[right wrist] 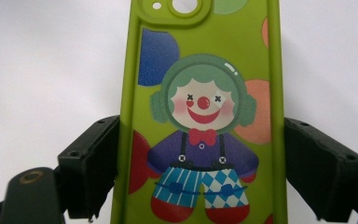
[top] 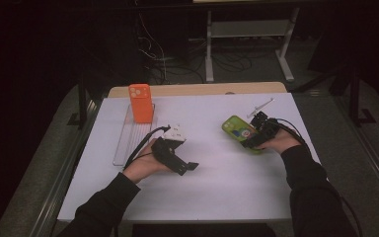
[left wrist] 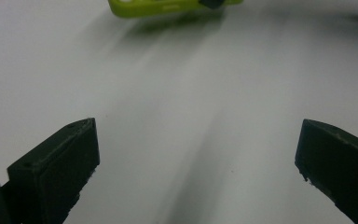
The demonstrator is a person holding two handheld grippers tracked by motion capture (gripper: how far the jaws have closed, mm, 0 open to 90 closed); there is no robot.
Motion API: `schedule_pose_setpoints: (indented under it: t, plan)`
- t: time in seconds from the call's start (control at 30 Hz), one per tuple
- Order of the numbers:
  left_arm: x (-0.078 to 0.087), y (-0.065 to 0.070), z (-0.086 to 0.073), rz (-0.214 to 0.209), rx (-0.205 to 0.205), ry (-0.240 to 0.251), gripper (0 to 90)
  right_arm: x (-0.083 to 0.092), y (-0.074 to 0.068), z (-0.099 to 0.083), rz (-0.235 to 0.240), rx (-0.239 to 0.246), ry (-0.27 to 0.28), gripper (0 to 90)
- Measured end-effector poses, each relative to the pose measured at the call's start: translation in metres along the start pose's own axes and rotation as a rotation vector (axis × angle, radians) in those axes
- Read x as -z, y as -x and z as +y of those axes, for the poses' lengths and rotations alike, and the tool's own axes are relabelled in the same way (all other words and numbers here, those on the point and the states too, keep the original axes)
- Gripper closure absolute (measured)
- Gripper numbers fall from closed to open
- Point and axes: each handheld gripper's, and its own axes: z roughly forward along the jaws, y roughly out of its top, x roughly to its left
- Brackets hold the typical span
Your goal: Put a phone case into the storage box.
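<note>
From the high view, you've got 2 phone cases in play. The orange case stands upright at the far end of a clear rack on the left of the white worktop, propped so its camera cutout faces you, which looks like the "parked" spot. The green case is over on the right, camera end pointing away from you, with your right tongs on its near end. Your left tongs hover low near the middle of the worktop, pointing toward the green case, well apart from it.

Left gripper view: your jaws are spread wide with nothing but bare worktop between them. The green case sits far off at the top edge. My guess is you're keeping this hand free and ready, either to steady the case or take it over.

Right gripper view: here's the real action. The green case, the one with the clown print, runs lengthwise between your jaws, 1 pad against each long edge. So these tongs are closed onto the case across its width. Gripping the long edges makes sense, since that's the narrow span and it keeps the case from twisting. Whether it's lifted or lying flat, I can't tell.
</note>
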Motion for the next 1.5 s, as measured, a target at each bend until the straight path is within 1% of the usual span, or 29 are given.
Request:
schedule_pose_setpoints:
  t: [0.07,0.13,0.17,0.2,0.23,0.3,0.33,0.4,0.47,0.53,0.6,0.67,0.73,0.83,0.87,0.97,1.0,1.03,1.07,1.13,1.23,1.27,1.3,1.33,1.37,1.4,1.43,1.47,1.5]
  plan:
    - [0.002,-0.003,0.003,-0.013,-0.008,0.006,0.0,0.001,-0.008,0.004,0.045,0.049,0.011,15.3]
    - [0.004,-0.006,0.007,-0.028,-0.04,-0.001,0.0,0.001,-0.016,0.007,0.067,0.09,0.006,15.3]
    - [0.004,-0.006,0.008,-0.03,-0.047,0.006,0.0,0.001,-0.02,0.009,0.077,0.12,0.004,15.3]
    - [0.005,-0.008,0.01,-0.034,-0.068,0.007,0.0,0.001,-0.023,0.01,0.082,0.153,0.011,15.3]
    - [0.006,-0.008,0.011,-0.042,-0.066,0.008,0.0,0.0,-0.027,0.012,0.088,0.19,0.015,15.2]
    - [0.008,-0.01,0.014,-0.05,-0.088,0.011,0.0,-0.001,-0.036,0.016,0.117,0.238,0.01,15.2]
    - [0.009,-0.011,0.015,-0.061,-0.089,0.008,0.0,-0.002,-0.039,0.018,0.126,0.264,0.011,15.3]
    - [0.01,-0.013,0.018,-0.074,-0.121,0.003,0.0,-0.005,-0.046,0.021,0.153,0.309,0.008,15.2]
    - [0.01,-0.013,0.019,-0.101,-0.141,0.012,0.0,-0.009,-0.053,0.023,0.177,0.354,-0.001,15.2]
    - [0.009,-0.015,0.02,-0.117,-0.152,0.016,0.0,-0.013,-0.059,0.025,0.205,0.399,-0.011,15.2]
    - [0.006,-0.015,0.021,-0.133,-0.168,0.004,0.0,-0.015,-0.066,0.028,0.224,0.437,-0.021,15.2]
    - [0.004,-0.015,0.023,-0.154,-0.19,-0.011,0.0,-0.015,-0.072,0.03,0.252,0.467,-0.017,15.2]
    - [0.0,-0.013,0.024,-0.173,-0.206,-0.016,0.0,-0.014,-0.077,0.031,0.266,0.489,-0.017,15.3]
    - [-0.006,-0.011,0.025,-0.187,-0.227,-0.029,0.0,-0.012,-0.086,0.033,0.276,0.532,-0.027,15.2]
    - [-0.008,-0.01,0.025,-0.192,-0.242,-0.037,0.0,-0.012,-0.088,0.034,0.284,0.539,-0.027,15.2]
    - [-0.015,-0.008,0.022,-0.204,-0.257,-0.075,0.0,-0.009,-0.097,0.039,0.299,0.567,-0.033,15.2]
    - [-0.017,-0.007,0.021,-0.208,-0.253,-0.085,0.0,-0.009,-0.1,0.041,0.297,0.582,-0.029,15.2]
    - [-0.019,-0.007,0.021,-0.207,-0.261,-0.087,0.0,-0.008,-0.102,0.043,0.303,0.59,-0.031,15.2]
    - [-0.021,-0.006,0.02,-0.209,-0.254,-0.092,0.0,-0.008,-0.104,0.045,0.307,0.599,-0.03,15.2]
    - [-0.024,-0.005,0.019,-0.215,-0.254,-0.093,0.0,-0.009,-0.108,0.049,0.311,0.618,-0.032,15.2]
    - [-0.028,-0.005,0.018,-0.231,-0.264,-0.111,0.0,-0.01,-0.113,0.053,0.32,0.635,-0.028,15.2]
    - [-0.029,-0.007,0.018,-0.226,-0.285,-0.13,0.0,-0.011,-0.115,0.054,0.325,0.642,-0.023,15.2]
    - [-0.03,-0.006,0.017,-0.234,-0.272,-0.141,0.0,-0.011,-0.116,0.056,0.327,0.648,-0.023,15.2]
    - [-0.031,-0.006,0.016,-0.233,-0.271,-0.151,0.0,-0.011,-0.117,0.057,0.328,0.651,-0.023,15.2]
    - [-0.031,-0.007,0.016,-0.232,-0.276,-0.155,0.0,-0.011,-0.117,0.058,0.329,0.664,-0.029,15.2]
    - [-0.031,-0.006,0.015,-0.231,-0.263,-0.151,0.0,-0.011,-0.118,0.059,0.329,0.667,-0.029,15.2]
    - [-0.031,-0.006,0.015,-0.229,-0.265,-0.151,1.1,-0.011,-0.118,0.059,0.329,0.664,-0.032,15.2]
    - [-0.03,-0.006,0.015,-0.223,-0.26,-0.148,4.4,-0.011,-0.118,0.06,0.331,0.664,-0.032,15.2]
    - [-0.03,-0.006,0.016,-0.223,-0.269,-0.147,6.9,-0.011,-0.118,0.06,0.333,0.665,-0.028,15.2]
